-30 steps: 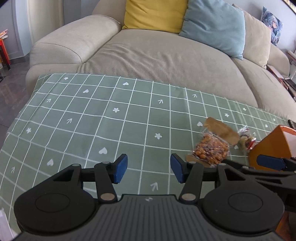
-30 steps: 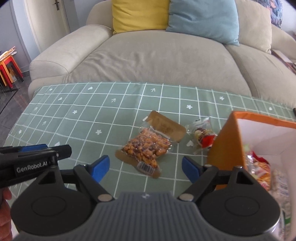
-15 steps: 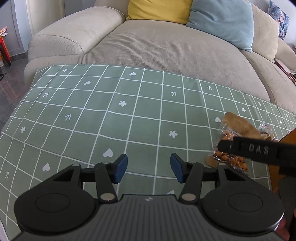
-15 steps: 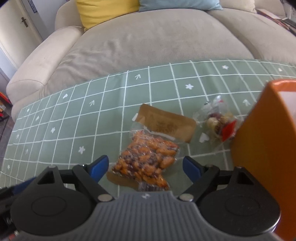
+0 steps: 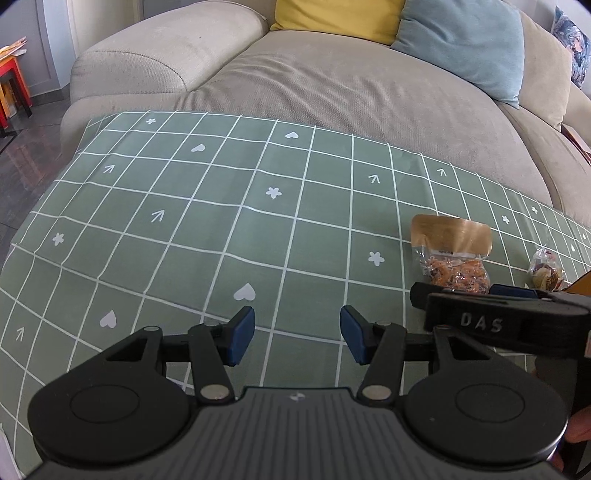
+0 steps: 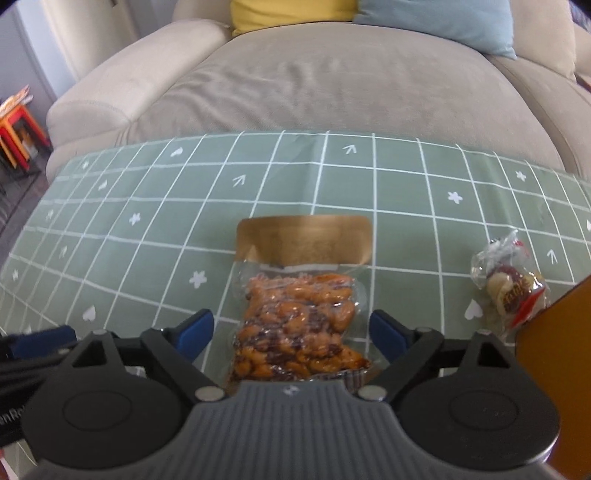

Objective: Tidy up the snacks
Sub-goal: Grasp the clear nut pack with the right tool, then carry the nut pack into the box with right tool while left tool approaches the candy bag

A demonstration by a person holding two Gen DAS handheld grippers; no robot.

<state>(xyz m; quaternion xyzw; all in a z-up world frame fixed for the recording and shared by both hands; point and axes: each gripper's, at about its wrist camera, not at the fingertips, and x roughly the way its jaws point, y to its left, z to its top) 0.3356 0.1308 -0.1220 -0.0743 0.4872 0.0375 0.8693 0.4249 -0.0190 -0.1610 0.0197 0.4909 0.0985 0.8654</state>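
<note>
Green checked cloth (image 6: 147, 229) before the sofa holds the nut bag (image 6: 295, 325), between our right gripper's (image 6: 291, 332) spread fingers. It looks light, crinkly, slippery; we would pinch its middle. Left gripper (image 5: 297, 334) hangs open.

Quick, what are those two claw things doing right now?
Left gripper: open, holding nothing.
Right gripper: open, straddling the nut packet, not gripping it.

A beige sofa (image 5: 332, 85) stands along the tabletop's (image 5: 221, 206) far edge, carrying a yellow cushion (image 5: 340, 16) and a blue cushion (image 5: 461, 40); dark glossy floor (image 5: 26, 155) lies off its left edge.
</note>
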